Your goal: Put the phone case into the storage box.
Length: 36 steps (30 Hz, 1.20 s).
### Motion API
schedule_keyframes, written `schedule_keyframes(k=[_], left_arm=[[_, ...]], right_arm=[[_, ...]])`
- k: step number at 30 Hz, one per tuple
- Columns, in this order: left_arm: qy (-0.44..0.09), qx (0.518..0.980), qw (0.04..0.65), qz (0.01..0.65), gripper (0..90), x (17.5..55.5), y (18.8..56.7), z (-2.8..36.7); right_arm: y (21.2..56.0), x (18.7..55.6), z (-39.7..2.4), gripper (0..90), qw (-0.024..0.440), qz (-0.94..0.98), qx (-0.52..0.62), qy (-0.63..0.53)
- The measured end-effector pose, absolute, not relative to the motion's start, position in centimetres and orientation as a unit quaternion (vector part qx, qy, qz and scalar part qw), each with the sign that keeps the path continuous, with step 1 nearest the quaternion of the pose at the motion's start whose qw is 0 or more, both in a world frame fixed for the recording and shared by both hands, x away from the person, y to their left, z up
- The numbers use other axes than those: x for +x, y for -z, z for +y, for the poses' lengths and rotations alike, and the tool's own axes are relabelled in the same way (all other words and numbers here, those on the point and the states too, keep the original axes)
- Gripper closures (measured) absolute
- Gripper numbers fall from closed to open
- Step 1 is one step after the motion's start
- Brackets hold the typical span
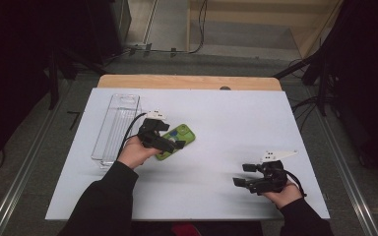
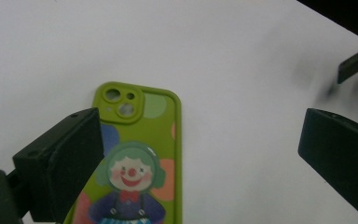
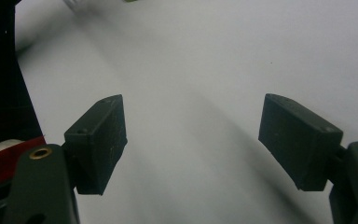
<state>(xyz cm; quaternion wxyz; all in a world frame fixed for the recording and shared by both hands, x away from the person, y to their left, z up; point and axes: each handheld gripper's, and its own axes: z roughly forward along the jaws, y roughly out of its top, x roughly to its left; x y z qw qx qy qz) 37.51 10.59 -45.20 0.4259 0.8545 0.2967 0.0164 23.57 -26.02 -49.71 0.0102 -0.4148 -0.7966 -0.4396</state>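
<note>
A green phone case (image 1: 186, 132) printed with a clown lies flat on the white table, left of the middle. In the left gripper view the case (image 2: 140, 158) has its camera cutout pointing away from me. My left gripper (image 1: 173, 135) hovers over it, open. One jaw covers the case's left edge and the other stands well off to its right (image 2: 200, 158). Near the table's front right, my right gripper (image 1: 241, 174) is open with only bare table between its jaws (image 3: 191, 140).
A long clear plastic tray (image 1: 115, 128) lies lengthwise on the left of the white tabletop (image 1: 236, 123), just beside the left hand. A wooden strip (image 1: 187, 81) runs along the table's far edge. Dark stands and cables surround the table.
</note>
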Motion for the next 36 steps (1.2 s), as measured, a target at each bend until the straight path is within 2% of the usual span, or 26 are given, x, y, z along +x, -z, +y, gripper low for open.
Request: schedule_keyframes(k=[17,29,36], left_arm=[[-0.018,0.856,0.415,0.308,1.7,40.6,46.1,9.0],[-0.025,0.87,0.388,0.304,1.6,41.5,47.2,8.5],[-0.022,0.863,0.397,0.311,1.5,41.7,47.7,8.7]], right_arm=[[49.8,23.6,-26.0,21.6,0.009,-0.8,-0.41,0.438],[49.7,23.6,-26.0,21.6,0.013,-0.799,-0.408,0.441],[49.7,23.5,-26.0,21.4,0.014,-0.799,-0.407,0.442]])
